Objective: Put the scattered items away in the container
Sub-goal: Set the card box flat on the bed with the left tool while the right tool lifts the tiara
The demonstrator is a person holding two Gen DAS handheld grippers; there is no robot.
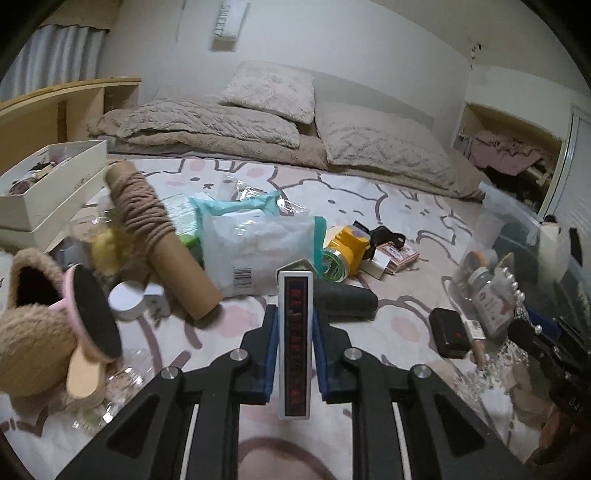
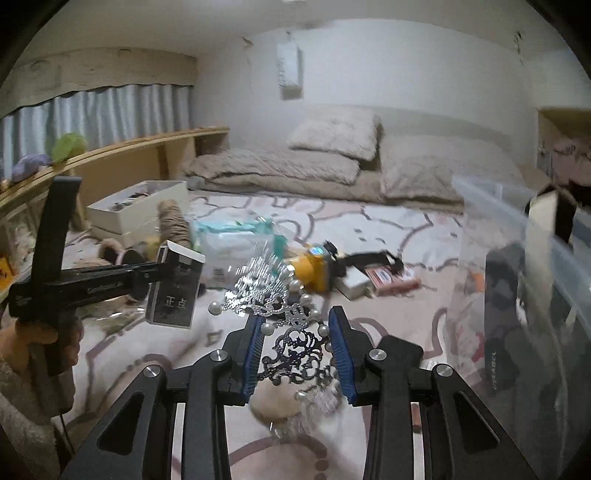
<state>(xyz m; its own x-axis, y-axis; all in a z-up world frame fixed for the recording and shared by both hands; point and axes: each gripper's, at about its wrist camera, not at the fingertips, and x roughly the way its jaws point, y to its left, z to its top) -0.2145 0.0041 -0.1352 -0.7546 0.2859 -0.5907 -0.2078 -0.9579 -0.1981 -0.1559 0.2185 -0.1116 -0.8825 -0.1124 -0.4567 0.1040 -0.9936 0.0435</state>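
Basically got both loaded: left hand-held gripper [image 1: 294, 325] clamped on slim box [image 1: 293, 339] edgewise, right hand-held gripper [image 2: 297, 350] pinching tiara [image 2: 291, 325], near clear container [image 2: 517, 229] for dropping.

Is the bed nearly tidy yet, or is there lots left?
Some things already sit in the clear bin. The left gripper holds a small box; the right gripper holds a pearl tiara. The yellow headlamp, wipes and yarn tube remain.

"SWEETY" on wall hanging [image 1: 227, 20]
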